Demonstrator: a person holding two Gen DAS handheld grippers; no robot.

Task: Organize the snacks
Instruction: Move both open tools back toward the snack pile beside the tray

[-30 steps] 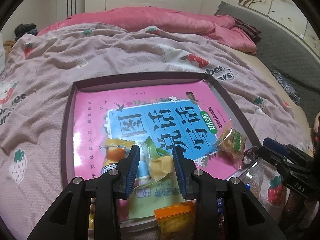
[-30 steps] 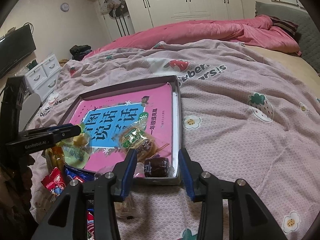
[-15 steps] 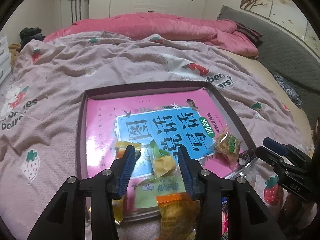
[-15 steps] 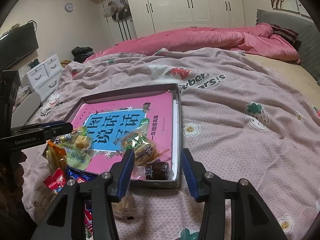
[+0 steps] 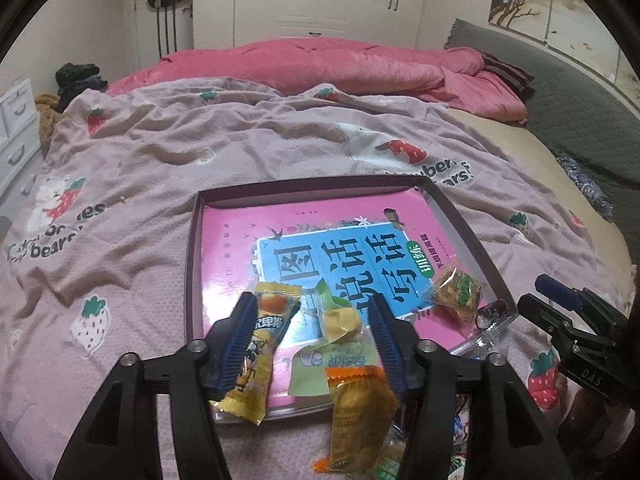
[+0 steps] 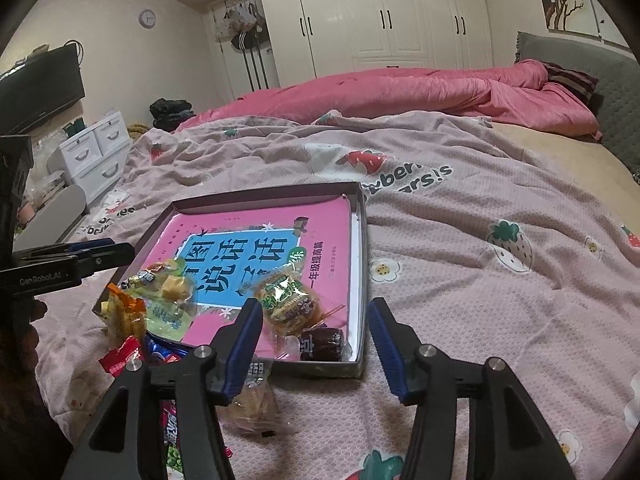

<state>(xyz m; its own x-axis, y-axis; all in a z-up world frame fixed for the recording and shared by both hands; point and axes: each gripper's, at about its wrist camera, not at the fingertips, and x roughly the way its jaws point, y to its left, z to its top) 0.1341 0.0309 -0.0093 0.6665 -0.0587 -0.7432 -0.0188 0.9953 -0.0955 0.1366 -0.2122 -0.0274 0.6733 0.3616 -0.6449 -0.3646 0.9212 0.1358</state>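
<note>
Soft, rumpled bedding carries your tray (image 5: 192, 264), so nothing under it is firm. Your left hand-held gripper (image 5: 314, 338) has just been opening: its jaws stand about half wide with the yellow candy (image 5: 340, 320) loose between them on the tray, unpinched. The yellow pack (image 5: 256, 360) overhangs the tray's near rim beside one blue finger (image 5: 240, 340); a careless withdrawal could drag it out. The orange pack (image 5: 356, 412) straddles that same rim and could slide onto the bed (image 5: 120, 168). Your right hand-held gripper (image 6: 314, 344) has also been opening and holds nothing; the clear pack (image 6: 256, 404) lies outside the tray's near wall, beneath it. Pressing down there could tilt the tray and spill the snacks (image 6: 288, 300).
</note>
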